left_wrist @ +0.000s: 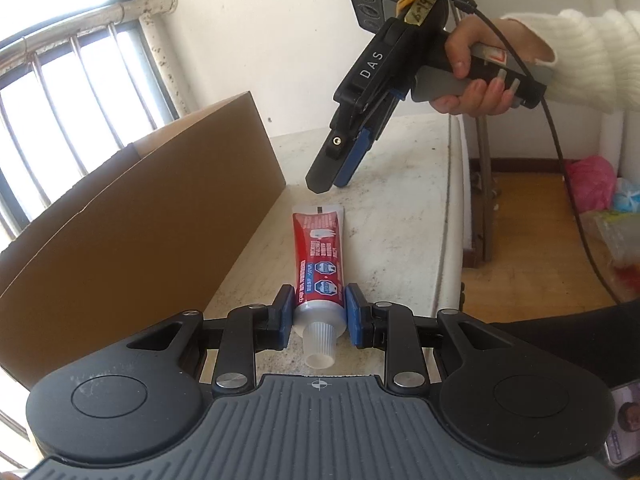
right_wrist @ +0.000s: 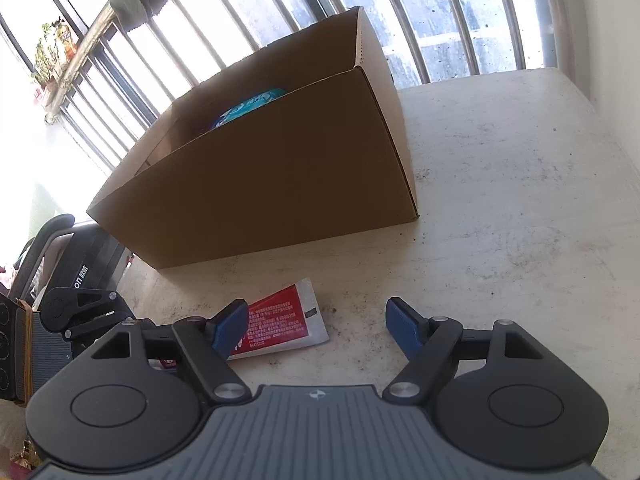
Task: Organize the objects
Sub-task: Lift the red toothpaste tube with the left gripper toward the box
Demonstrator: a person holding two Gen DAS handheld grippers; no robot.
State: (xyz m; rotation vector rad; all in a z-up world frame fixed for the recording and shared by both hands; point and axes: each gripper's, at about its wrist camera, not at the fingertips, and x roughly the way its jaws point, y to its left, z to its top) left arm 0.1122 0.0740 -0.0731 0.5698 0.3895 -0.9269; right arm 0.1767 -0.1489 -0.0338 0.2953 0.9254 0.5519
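Toothpaste tube (left_wrist: 320,264), red with a white ribbed cap and a flat white crimped end, is lying on the pale desk (left_wrist: 400,208) just beside one brown cardboard box (right_wrist: 280,168). The left gripper (left_wrist: 319,314) is pressing its blue pads on the tube near the cap. The right gripper (right_wrist: 316,326) is hanging above the crimped end with jaws wide apart, holding nothing. One blue package (right_wrist: 248,106) is lying inside the box.

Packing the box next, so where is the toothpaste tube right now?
The toothpaste tube lies on the white tabletop just right of the cardboard box in the left wrist view, its cap end pinched in the left hand-held gripper.
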